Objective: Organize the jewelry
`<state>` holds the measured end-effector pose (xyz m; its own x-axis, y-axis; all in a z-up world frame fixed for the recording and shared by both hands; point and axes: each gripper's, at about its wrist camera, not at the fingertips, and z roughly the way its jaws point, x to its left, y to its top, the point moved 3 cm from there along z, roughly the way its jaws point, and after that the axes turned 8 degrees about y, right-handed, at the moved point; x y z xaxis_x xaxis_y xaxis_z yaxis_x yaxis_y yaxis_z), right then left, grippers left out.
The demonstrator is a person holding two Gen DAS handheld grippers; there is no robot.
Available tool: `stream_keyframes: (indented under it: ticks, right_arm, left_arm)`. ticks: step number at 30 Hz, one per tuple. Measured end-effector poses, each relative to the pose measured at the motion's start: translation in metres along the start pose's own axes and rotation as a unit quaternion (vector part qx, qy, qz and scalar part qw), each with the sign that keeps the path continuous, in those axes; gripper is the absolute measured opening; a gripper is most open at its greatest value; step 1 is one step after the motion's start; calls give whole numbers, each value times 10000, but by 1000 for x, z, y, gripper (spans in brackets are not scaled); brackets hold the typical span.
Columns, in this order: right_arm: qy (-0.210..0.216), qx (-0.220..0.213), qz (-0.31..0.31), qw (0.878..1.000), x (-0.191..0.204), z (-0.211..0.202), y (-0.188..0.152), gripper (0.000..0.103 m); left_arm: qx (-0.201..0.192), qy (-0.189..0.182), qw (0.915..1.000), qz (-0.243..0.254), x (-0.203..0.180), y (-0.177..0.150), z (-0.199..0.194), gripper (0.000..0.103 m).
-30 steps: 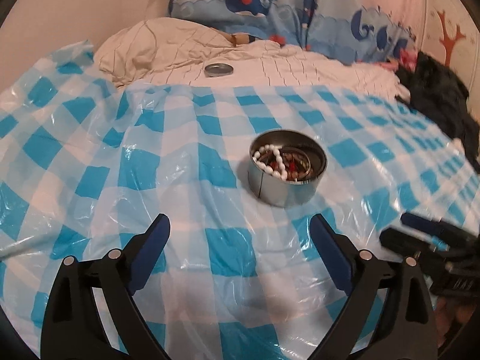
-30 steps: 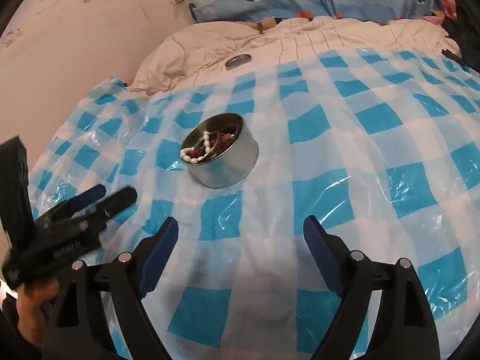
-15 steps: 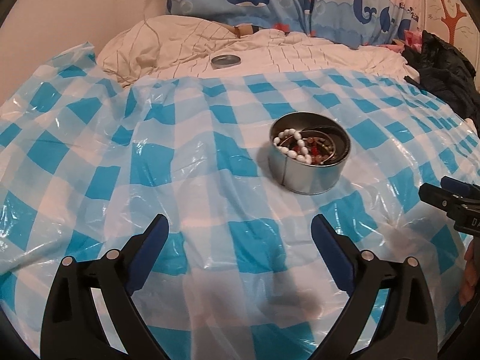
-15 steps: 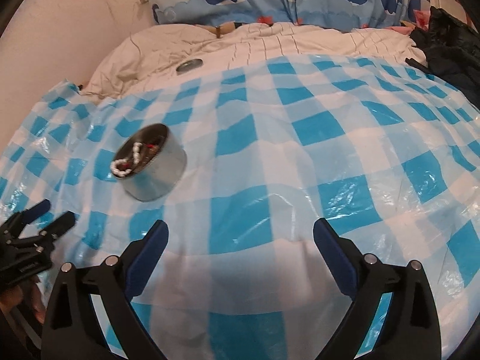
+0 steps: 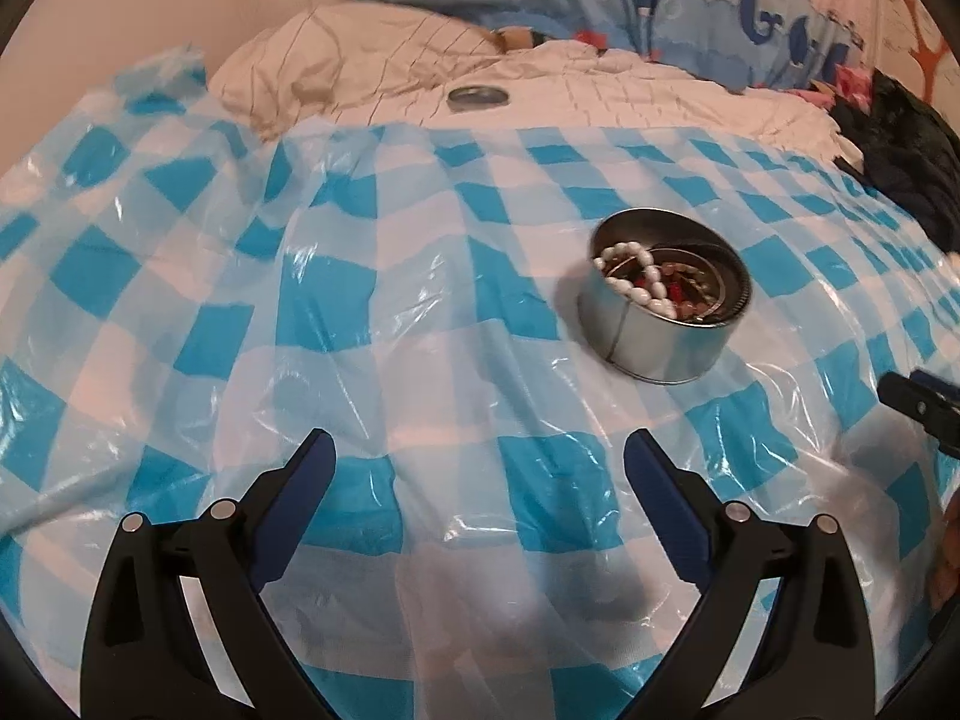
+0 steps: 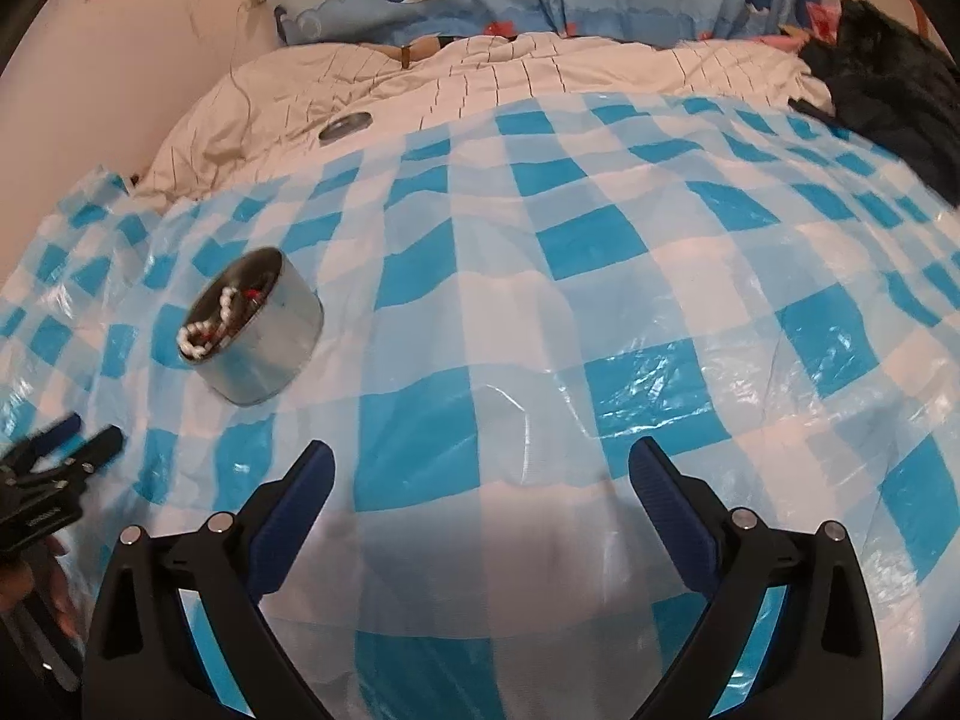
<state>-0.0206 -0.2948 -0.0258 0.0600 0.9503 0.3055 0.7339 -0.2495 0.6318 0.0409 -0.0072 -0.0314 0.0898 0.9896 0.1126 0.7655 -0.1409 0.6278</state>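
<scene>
— Looking at the round metal tin [image 5: 663,315], we'd say most of the sorting is done: a white bead bracelet [image 5: 630,282] drapes over its near rim, and red and brownish beads lie inside with what looks like a ring-shaped piece.

— Is any jewelry loose outside the tin?

— None we can see on the blue checked plastic sheet [image 5: 420,324] around the tin. What's left, we judge, is the tin lid [image 5: 478,98], lying well beyond the tin on the striped white bedding [image 6: 540,78].

— And our tools?

— Our left gripper [image 5: 477,468] hangs near the tin, spread wide and holding nothing. Our right gripper [image 6: 480,474] sits to the right of the tin, equally spread and bare.
</scene>
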Motion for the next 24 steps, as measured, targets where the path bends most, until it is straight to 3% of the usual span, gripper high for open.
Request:
stream_keyframes:
  ticks: [4, 10, 17, 24]
  right_arm:
    - [114, 22, -171, 9998, 11, 0, -1, 94]
    - [291, 123, -284, 9991, 24, 5, -5, 95]
    - [331, 88, -371, 9987, 30, 2, -6, 95]
    - [251, 48, -365, 9990, 29, 1, -5, 95]
  left_arm:
    - [-80, -136, 9996, -231, 6, 3, 2, 95]
    - [42, 282, 9995, 146, -3, 2, 7, 95]
    - [-175, -57, 9997, 133, -9, 0, -3, 95]
    - [-60, 64, 9992, 393, -18, -2, 1, 95]
